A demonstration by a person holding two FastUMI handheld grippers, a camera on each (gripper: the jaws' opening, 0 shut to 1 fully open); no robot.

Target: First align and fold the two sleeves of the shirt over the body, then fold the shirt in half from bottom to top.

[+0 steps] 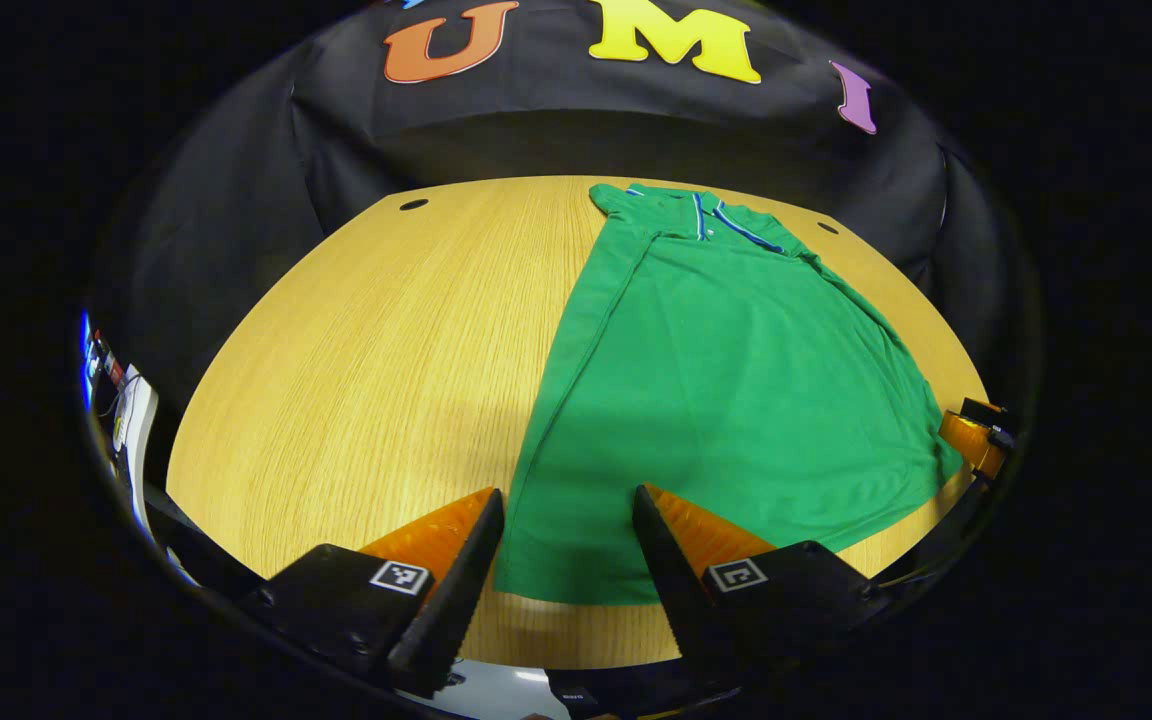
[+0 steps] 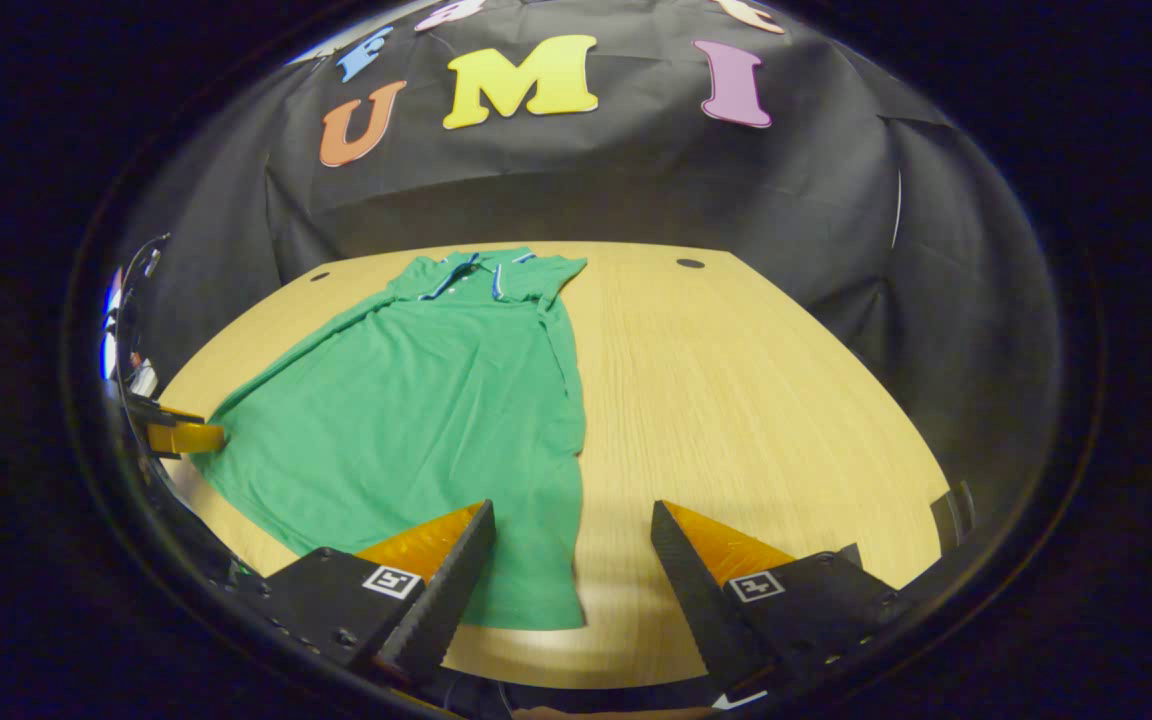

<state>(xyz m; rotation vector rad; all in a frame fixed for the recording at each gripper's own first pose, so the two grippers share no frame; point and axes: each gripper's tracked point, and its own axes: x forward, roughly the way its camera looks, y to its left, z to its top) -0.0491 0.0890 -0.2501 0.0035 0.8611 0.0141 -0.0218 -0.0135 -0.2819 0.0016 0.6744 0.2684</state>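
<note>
A green polo shirt (image 1: 726, 380) lies flat on the wooden table (image 1: 366, 370), collar at the far side, both sleeves folded in over the body. My left gripper (image 1: 568, 500) is open above the shirt's near left hem corner, nothing between its fingers. In the right gripper view the same shirt (image 2: 416, 410) spreads to the left, and my right gripper (image 2: 572, 515) stands open over the near right hem corner. The right gripper (image 1: 976, 435) also shows at the far right edge of the left gripper view; the left gripper (image 2: 181, 430) shows at the left edge of the right gripper view.
Bare wood table (image 2: 766, 400) stretches to either side of the shirt. Small dark holes (image 1: 414, 204) mark the table's far corners. Black cloth walls close in behind the table. Some equipment (image 1: 121, 400) sits beyond the table's left edge.
</note>
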